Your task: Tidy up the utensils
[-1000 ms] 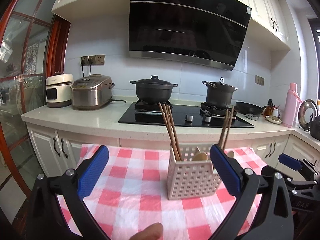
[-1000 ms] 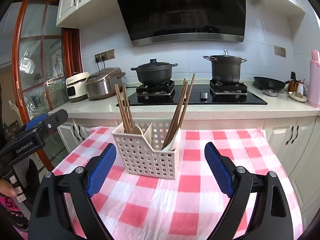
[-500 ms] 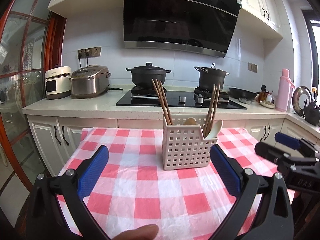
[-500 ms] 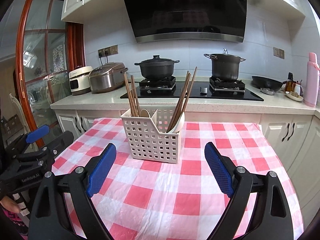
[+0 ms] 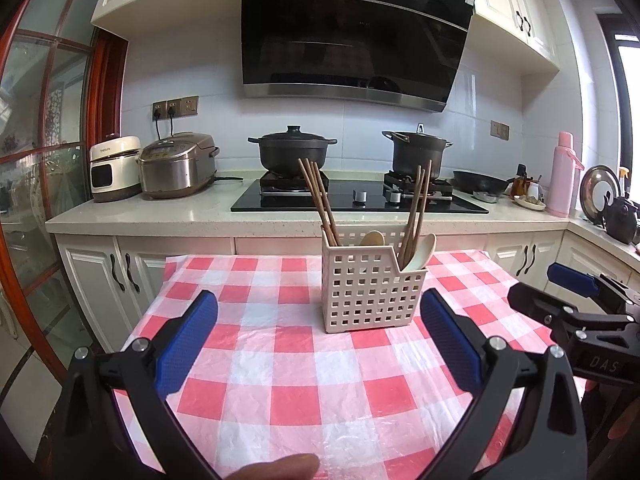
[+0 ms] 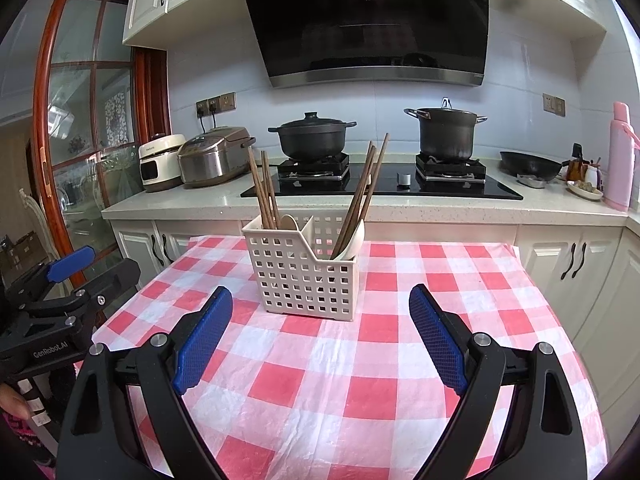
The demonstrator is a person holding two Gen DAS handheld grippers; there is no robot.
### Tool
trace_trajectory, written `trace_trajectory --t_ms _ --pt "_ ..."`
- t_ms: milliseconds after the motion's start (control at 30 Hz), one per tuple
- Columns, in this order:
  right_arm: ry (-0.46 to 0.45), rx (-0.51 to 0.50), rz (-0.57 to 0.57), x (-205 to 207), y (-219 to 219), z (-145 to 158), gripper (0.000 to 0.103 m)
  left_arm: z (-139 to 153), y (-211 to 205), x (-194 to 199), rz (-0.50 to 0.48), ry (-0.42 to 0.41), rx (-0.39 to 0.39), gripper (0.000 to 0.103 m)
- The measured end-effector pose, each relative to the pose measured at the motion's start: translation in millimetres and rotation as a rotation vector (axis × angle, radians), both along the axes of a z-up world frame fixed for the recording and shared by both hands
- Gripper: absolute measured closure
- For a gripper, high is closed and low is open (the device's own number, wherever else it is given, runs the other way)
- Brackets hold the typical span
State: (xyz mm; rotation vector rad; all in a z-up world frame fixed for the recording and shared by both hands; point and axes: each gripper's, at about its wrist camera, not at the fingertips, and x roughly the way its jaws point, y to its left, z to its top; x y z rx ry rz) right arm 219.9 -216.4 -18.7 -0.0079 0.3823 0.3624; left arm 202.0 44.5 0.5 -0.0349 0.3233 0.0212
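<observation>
Both the left gripper [image 5: 318,328] and right gripper [image 6: 320,320] hang open and empty above the tabletop [image 6: 384,392]; the caddy [image 6: 306,274] holds chopsticks [image 6: 362,196] and, apparently, spoons.

One utensil caddy [image 5: 372,292], two spoons [image 5: 420,254], two chopstick bundles [image 5: 320,204], two pots [image 5: 292,154], two rice cookers [image 5: 176,166]

Your basket [image 5: 372,294] walls hide the lower ends of both chopsticks [image 5: 318,200] bundles and the spoon [image 5: 420,252] handles; the 2nd spoon behind the divider shows only its tip; your finger [image 5: 276,468] is cut off by the bottom edge, left view; right gripper [image 5: 568,308] runs off the right edge there, so you can't tell its jaw gap from that side; counter jars too small to ID.
</observation>
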Motion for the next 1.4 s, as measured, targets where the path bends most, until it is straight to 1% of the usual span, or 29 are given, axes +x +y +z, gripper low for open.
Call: trace_trajectory --t_ms 167,633,1400 --pt "-0.012 0.009 -0.001 -2.1 -1.3 3.4 0.019 1.9 -0.6 -1.3 0.0 -0.01 0.0 0.005" --pt "-0.005 0.012 0.002 -0.9 0.5 3.1 0.019 1.6 -1.9 -4.0 0.009 -0.021 0.007 0.005" --pt "-0.004 0.019 -0.003 -1.2 -1.6 2.0 0.019 2.5 -2.1 -5.1 0.01 -0.02 0.013 0.005"
